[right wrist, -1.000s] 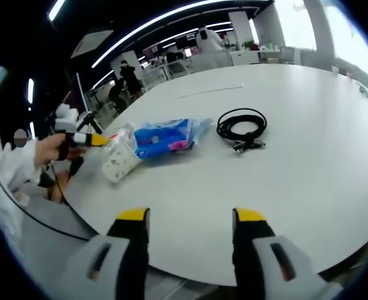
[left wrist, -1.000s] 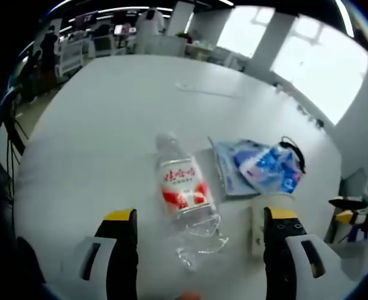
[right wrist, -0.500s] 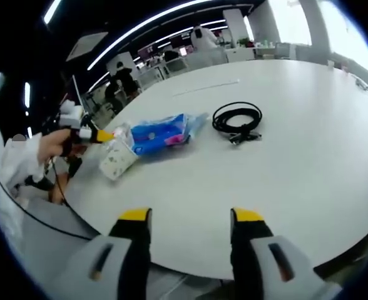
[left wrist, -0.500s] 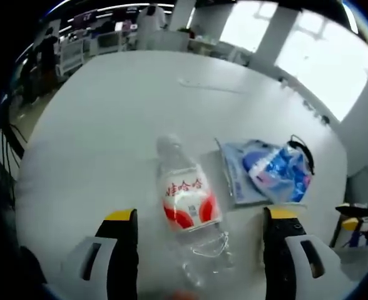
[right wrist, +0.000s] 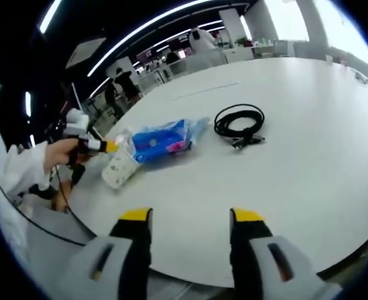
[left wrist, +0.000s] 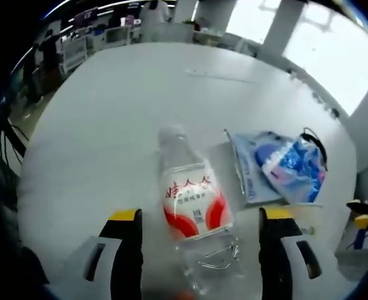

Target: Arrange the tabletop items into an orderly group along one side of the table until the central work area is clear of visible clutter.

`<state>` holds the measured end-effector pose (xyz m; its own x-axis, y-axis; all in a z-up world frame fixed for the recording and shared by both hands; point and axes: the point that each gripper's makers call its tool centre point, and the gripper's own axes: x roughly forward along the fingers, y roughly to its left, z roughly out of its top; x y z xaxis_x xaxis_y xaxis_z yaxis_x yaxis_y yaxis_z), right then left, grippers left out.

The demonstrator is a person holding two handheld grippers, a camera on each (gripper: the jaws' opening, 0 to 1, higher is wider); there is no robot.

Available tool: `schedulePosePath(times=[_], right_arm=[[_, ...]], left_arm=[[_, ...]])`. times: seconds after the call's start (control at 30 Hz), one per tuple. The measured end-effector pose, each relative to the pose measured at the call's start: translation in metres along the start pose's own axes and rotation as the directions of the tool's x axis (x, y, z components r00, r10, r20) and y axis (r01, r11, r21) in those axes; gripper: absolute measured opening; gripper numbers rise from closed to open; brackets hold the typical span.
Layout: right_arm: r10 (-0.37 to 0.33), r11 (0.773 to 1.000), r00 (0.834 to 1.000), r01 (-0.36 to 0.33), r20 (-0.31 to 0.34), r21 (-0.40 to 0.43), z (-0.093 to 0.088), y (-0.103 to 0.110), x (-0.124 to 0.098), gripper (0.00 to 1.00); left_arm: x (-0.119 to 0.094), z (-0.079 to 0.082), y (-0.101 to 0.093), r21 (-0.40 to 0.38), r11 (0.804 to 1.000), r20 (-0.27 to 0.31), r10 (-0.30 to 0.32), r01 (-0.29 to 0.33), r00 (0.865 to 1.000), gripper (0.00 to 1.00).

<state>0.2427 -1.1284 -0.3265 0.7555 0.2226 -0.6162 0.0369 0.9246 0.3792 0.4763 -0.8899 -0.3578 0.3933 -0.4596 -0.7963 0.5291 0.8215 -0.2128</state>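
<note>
A clear water bottle (left wrist: pixel 193 215) with a red-and-white label, its red characters too blurred to read, lies on the white table (left wrist: pixel 102 119) between the wide-open jaws of the left gripper (left wrist: pixel 199 219), cap pointing away. The right gripper (right wrist: pixel 187 219) hangs over the table edge, wide and empty.

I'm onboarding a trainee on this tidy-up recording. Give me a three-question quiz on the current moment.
1. True or false: the water bottle lies on its side between the open jaws of the left hand-held gripper.
2. What lies nearest the coiled black cable?
A. blue packet
B. red mug
C. keyboard
3. Fill in: the jaws of the right hand-held gripper hold ____.

Key: 1 true; 2 A; 3 nothing
</note>
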Motion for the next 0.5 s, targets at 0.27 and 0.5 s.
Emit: schedulePosePath(times=[0.27, 0.5], right_arm=[[0.015, 1.000, 1.000, -0.015, -0.015, -0.010, 0.0009, 0.0028, 0.0068, 0.48], [0.023, 1.000, 1.000, -0.023, -0.021, -0.018, 0.0016, 0.0042, 0.0086, 0.48]], left_arm=[[0.0011, 0.0020, 0.0067, -0.014, 0.999, 0.011, 0.036, -0.035, 0.999, 0.63], [0.0035, 0.0061, 0.0065, -0.051, 0.998, 0.034, 0.049, -0.047, 0.998, 0.55]])
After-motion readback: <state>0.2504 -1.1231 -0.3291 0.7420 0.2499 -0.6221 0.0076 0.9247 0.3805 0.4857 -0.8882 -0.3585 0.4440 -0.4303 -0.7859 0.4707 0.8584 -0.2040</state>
